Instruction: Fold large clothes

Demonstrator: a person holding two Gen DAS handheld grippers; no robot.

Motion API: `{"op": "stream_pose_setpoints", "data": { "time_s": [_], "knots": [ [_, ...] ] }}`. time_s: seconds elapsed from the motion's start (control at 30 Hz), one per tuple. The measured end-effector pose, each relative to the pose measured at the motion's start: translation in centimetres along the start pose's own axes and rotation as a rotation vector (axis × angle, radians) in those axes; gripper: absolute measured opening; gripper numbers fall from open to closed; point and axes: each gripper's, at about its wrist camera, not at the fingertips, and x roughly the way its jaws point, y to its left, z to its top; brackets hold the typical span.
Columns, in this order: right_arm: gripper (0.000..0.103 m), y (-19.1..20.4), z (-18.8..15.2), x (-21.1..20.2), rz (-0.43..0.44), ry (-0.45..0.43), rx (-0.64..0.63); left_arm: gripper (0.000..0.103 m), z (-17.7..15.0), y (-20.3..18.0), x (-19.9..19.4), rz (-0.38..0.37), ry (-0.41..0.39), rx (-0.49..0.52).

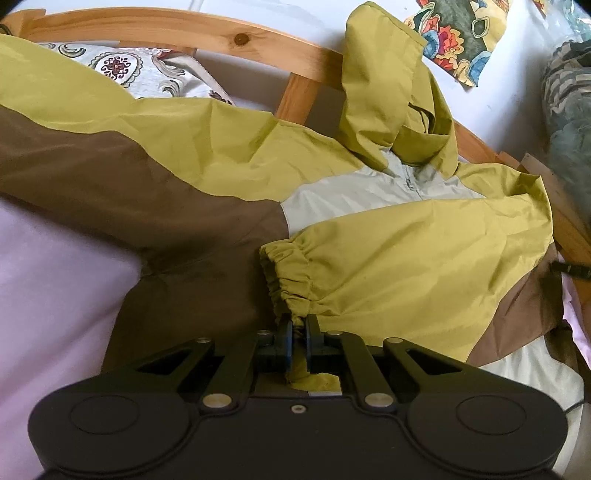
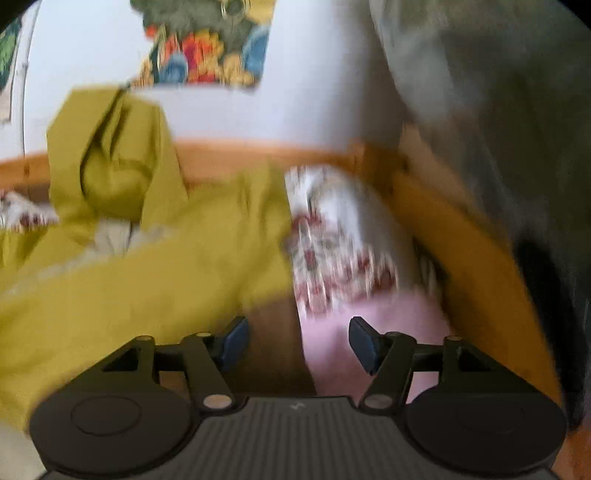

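The jacket, olive-yellow with brown and pale grey panels, lay spread front-up across the pink sheet of a bed, its hood propped against the wooden bed frame. One sleeve was folded across the chest, its long axis running crosswise over the jacket body, with the elastic cuff ending near the middle of the jacket. The other sleeve stretched out away from the body on the opposite side, still unfolded.

The left gripper sat directly at that cuff, its fingers closed on the cuff's lower edge, a bit of yellow cloth pinched between the pads. The left hand was therefore the one in contact with the jacket; judging from this, placing the sleeve seemed to be the step in hand, and the outstretched sleeve looked like the next job.

The right gripper hovered over the jacket's side edge, where brown fabric met the sheet, fingers wide apart and holding nothing; its view was badly blurred.

Beyond the jacket lay a patterned pillow against the frame, and above the hood a colourful picture hung on the pale wall.
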Motion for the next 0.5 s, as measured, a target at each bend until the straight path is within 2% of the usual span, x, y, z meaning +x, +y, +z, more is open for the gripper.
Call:
{"op": "stream_pose_setpoints", "data": {
  "time_s": [0.03, 0.07, 0.1, 0.13, 0.23, 0.33, 0.47, 0.5],
  "knots": [
    [0.063, -0.3, -0.7, 0.5, 0.0, 0.021, 0.011, 0.007, 0.0, 0.0, -0.1, -0.001, -0.001, -0.003],
    [0.044, -0.6, -1.2, 0.8, 0.009, 0.028, 0.04, 0.007, -0.1, 0.0, -0.2, -0.005, 0.0, -0.005],
    [0.007, -0.7, -1.3, 1.0, 0.026, 0.033, 0.064, 0.007, -0.1, -0.1, -0.4, -0.007, 0.0, -0.003],
    [0.002, -0.7, -1.2, 1.1, 0.032, 0.048, 0.083, 0.007, -0.1, -0.2, -0.6, -0.01, -0.003, 0.001],
    [0.001, 0.2, -0.8, -0.2, -0.037, 0.014, 0.042, 0.007, -0.2, -0.6, -1.0, -0.022, -0.014, 0.017],
    [0.001, 0.2, -0.9, -1.5, -0.082, -0.016, 0.006, 0.007, -0.7, -1.8, 0.0, 0.003, 0.023, 0.07],
    [0.001, 0.7, -1.4, 0.9, -0.128, 0.02, 0.004, 0.008, -0.9, -2.3, 1.5, 0.044, 0.044, 0.093],
    [0.001, 0.9, -1.6, 1.6, -0.143, 0.023, 0.007, 0.014, -0.7, -2.3, 1.5, 0.044, 0.042, 0.091]
  ]
}}
